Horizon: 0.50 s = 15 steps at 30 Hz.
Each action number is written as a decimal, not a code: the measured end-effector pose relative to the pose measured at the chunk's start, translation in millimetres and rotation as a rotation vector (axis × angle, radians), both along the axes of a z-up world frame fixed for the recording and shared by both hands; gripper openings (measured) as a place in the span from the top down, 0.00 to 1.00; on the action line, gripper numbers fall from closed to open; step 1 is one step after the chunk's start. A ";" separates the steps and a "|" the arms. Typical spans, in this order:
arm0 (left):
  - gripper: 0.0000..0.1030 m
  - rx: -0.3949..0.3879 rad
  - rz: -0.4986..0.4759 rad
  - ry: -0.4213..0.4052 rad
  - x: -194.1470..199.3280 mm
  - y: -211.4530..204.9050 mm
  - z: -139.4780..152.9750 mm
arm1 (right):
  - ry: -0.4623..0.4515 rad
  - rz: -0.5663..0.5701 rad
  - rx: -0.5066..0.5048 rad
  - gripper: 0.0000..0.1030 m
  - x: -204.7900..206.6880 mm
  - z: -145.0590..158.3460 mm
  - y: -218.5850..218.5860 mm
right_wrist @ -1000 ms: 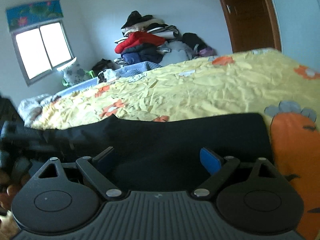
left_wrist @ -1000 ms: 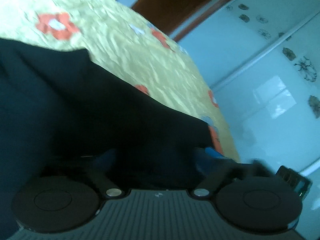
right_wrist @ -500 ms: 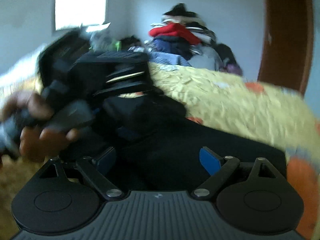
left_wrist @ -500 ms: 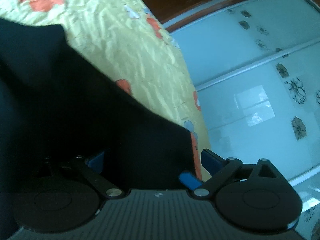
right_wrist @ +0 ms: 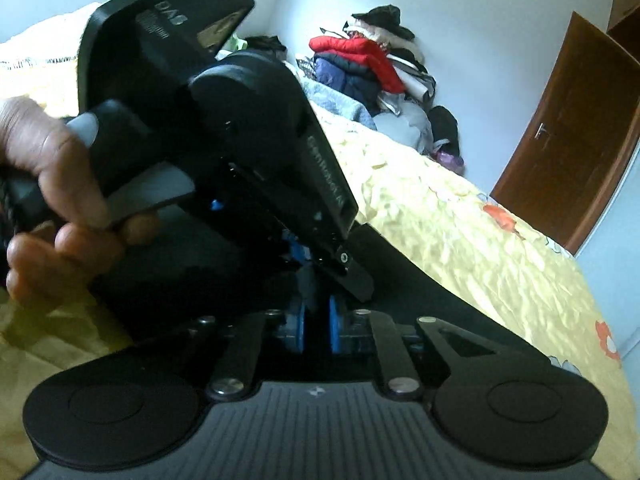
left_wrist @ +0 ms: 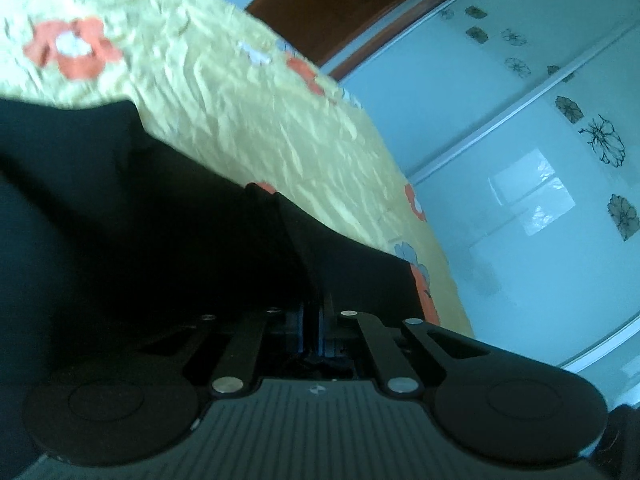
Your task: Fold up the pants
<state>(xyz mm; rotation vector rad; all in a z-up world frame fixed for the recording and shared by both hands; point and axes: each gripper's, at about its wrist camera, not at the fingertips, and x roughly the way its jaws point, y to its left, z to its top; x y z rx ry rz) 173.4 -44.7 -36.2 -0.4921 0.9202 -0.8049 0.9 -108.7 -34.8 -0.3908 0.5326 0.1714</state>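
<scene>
Pants point(left_wrist: 160, 248), black, are spread on the yellow flowered bedspread point(left_wrist: 248, 112), and a raised fold of the cloth is pinched between the closed blue pads of the left gripper point(left_wrist: 312, 332). That pinch is shown clearly in the left wrist view, together with a white sliding wardrobe point(left_wrist: 520, 184) printed with flowers, which is not seen from the other side. In the right wrist view the right gripper point(right_wrist: 316, 330) is seen with its blue pads drawn nearly together on dark cloth of the pants point(right_wrist: 404, 272). Much of that view is blocked by the body of the left gripper point(right_wrist: 304, 256), held by a bare hand point(right_wrist: 52, 192) just in front. Behind it, a pile of clothes point(right_wrist: 360, 64) is stacked against the wall, and a brown door point(right_wrist: 568, 140) is seen to the right.
</scene>
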 end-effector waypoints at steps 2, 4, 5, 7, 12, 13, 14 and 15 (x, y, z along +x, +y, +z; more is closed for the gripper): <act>0.96 0.023 0.017 -0.038 -7.1 8.7 5.2 | 0.002 0.019 0.019 0.89 -0.6 2.1 3.7; 0.96 0.035 0.039 -0.052 -13.6 18.3 8.2 | 0.007 0.045 0.042 0.89 -1.4 3.3 8.6; 0.96 0.040 0.051 -0.056 -16.4 24.3 9.1 | 0.010 0.059 0.055 0.89 -1.0 3.2 9.5; 0.96 0.044 0.073 -0.061 -21.6 35.2 10.6 | 0.020 0.083 0.071 0.89 -1.3 3.5 13.1; 0.96 0.049 0.129 -0.033 -25.9 49.2 6.4 | 0.030 0.132 0.078 0.88 -3.5 -0.7 19.3; 0.96 0.060 0.130 -0.029 -26.3 48.9 3.7 | 0.040 0.140 0.084 0.88 -0.1 -1.5 15.1; 0.95 0.071 0.132 -0.017 -25.5 49.5 0.1 | 0.056 0.145 0.090 0.87 2.2 -2.3 12.5; 0.89 0.073 0.140 -0.001 -24.7 50.0 -2.3 | 0.075 0.156 0.100 0.87 1.2 -2.1 9.6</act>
